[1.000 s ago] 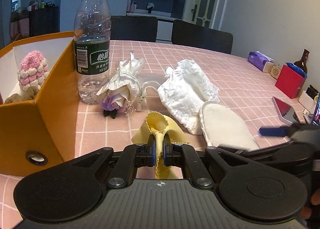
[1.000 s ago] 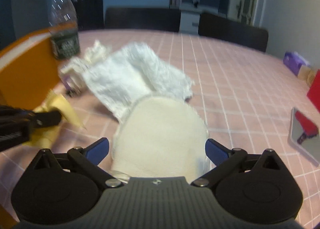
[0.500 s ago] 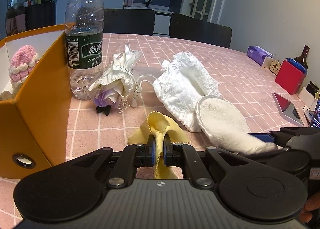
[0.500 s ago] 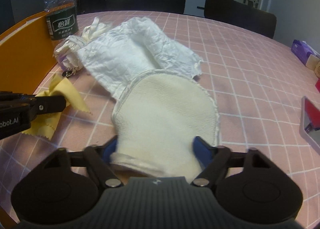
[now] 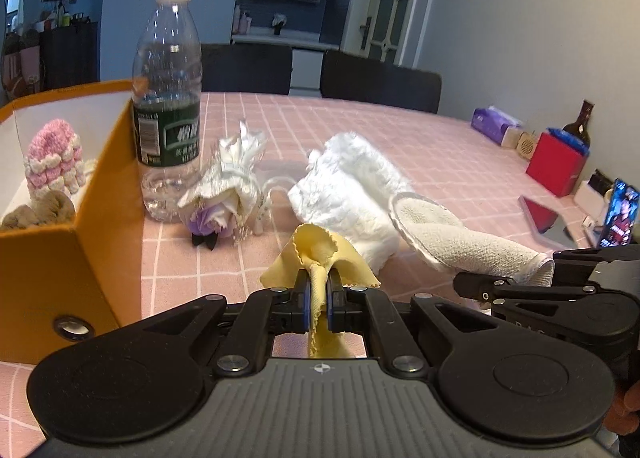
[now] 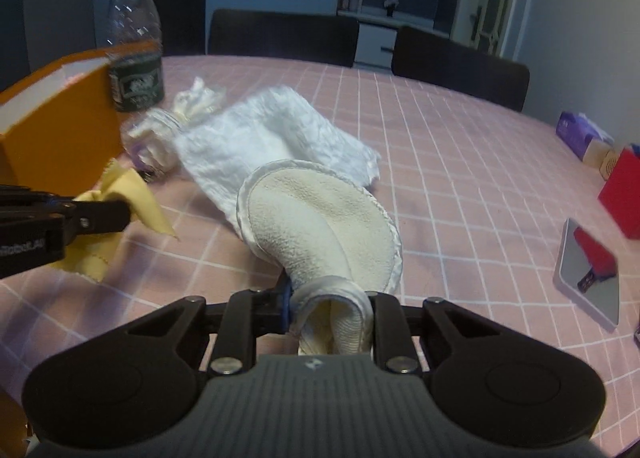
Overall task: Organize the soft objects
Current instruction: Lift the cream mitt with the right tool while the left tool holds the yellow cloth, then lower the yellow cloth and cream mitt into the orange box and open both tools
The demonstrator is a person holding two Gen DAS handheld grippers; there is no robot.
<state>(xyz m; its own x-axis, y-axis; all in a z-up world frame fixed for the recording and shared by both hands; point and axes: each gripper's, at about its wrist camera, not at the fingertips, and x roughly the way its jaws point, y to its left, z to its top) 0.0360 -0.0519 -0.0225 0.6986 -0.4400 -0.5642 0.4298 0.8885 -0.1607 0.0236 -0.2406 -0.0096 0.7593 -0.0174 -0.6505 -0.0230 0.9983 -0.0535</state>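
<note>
- Since the cream mitt (image 6: 320,230) is light, limp terry, it will sag and drape; its bound cuff edge gives the surest hold.
- Right gripper (image 6: 328,312), angled down at the near edge of the surface (image 6: 460,162), has just been closing, and its fingers now pinch that cuff.
- Left gripper (image 5: 318,300), low beside the orange box (image 5: 76,254), has its fingers narrow, clamping the thin yellow cloth (image 5: 316,258).

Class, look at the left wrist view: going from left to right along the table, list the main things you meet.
Orange box → water bottle → wrapped flower bundle → yellow cloth → cream mitt → red box
</note>
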